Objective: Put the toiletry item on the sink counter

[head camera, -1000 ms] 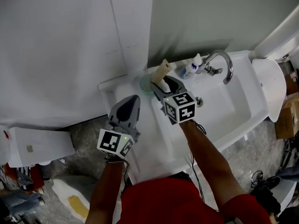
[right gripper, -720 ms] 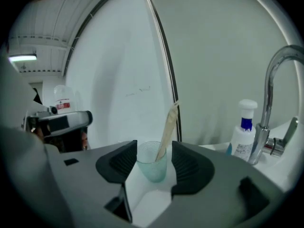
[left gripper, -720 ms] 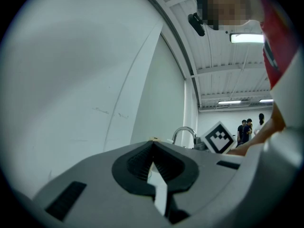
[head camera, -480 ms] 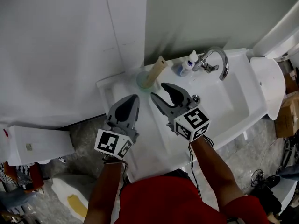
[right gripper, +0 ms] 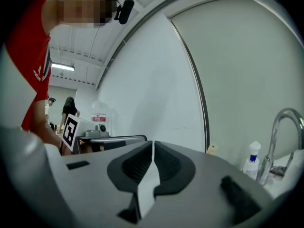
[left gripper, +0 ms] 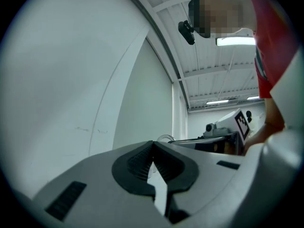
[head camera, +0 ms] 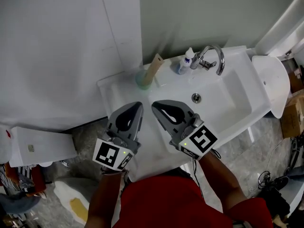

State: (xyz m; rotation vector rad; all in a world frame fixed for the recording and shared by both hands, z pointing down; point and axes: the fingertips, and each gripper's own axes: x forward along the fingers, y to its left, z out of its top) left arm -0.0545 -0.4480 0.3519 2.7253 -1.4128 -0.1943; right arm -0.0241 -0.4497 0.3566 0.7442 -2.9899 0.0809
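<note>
The toiletry item, a beige tube (head camera: 152, 69), leans upright in a pale green cup (head camera: 141, 81) at the back of the white sink counter (head camera: 114, 93); its tip also shows in the right gripper view (right gripper: 211, 149). My right gripper (head camera: 156, 105) hovers over the counter's front, well short of the tube. Its jaws are closing and meet at the tips (right gripper: 153, 144) with nothing between them. My left gripper (head camera: 139, 106) hangs beside it on the left, shut and empty (left gripper: 153, 144).
A small white bottle with a blue label (head camera: 186, 61) stands by the chrome faucet (head camera: 214, 56) behind the basin (head camera: 228, 101). A white toilet lid (head camera: 270, 82) lies to the right. A white box (head camera: 38, 148) sits on the floor at left.
My right gripper has drawn back from the tube toward the counter's front and its jaws have gone from wide open to shut. The tube stays in the cup. The left gripper barely moved.
</note>
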